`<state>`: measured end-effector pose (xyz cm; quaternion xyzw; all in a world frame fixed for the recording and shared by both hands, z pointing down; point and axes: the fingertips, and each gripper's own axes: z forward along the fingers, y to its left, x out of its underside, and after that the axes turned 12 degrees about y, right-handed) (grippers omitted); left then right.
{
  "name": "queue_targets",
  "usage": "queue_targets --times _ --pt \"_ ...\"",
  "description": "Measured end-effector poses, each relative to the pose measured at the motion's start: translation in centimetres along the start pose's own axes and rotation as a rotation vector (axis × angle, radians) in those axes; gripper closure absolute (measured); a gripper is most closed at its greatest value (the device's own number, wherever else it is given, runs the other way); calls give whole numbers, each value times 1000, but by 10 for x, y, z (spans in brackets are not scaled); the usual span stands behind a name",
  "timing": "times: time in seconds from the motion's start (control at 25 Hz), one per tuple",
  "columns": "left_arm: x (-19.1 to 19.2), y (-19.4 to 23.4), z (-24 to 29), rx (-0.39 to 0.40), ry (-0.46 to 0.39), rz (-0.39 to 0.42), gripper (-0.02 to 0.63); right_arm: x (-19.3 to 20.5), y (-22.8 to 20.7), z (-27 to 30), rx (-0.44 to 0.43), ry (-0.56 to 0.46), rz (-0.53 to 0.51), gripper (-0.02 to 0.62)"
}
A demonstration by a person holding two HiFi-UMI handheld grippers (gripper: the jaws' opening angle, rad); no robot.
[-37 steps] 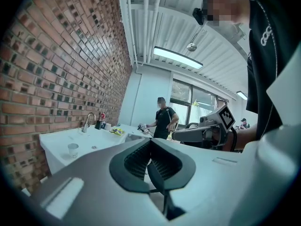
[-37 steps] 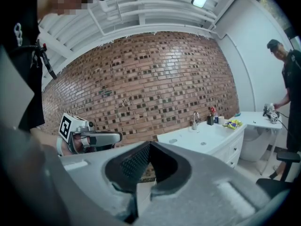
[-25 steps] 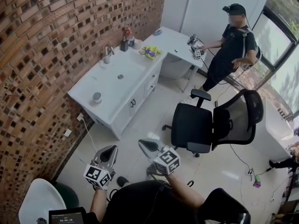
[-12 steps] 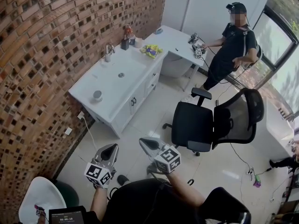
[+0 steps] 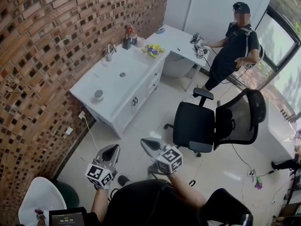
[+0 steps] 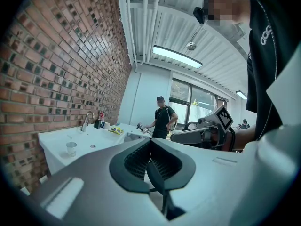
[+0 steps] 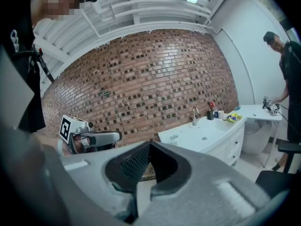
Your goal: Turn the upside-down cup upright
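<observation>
While the head view looks steeply down, the left tongs (image 5: 113, 148) and right tongs (image 5: 145, 142) sit low in the frame, side by side above the pale floor (image 5: 141, 126), both clenched and empty. Well apart from them, at upper left, a small clear cup (image 5: 98, 95) stands on the long white bench (image 5: 110, 79) against the red brick wall (image 5: 42, 55); which way up it stands is too small to tell. A black office chair (image 5: 194, 128) fills the centre right.

Left gripper view: the pads meet on nothing, with the cup (image 6: 71, 148) at middle left on the bench.

Right gripper view: the pads are pressed together and empty, with the cup (image 7: 174, 138) just right of centre.
</observation>
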<state>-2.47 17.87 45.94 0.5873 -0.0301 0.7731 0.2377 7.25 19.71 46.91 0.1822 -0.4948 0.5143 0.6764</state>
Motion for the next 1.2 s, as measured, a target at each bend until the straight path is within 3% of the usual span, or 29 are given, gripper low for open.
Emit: queue_targets --times 1.2 --pt "0 5 2 -5 8 2 591 6 -8 6 -5 19 10 603"
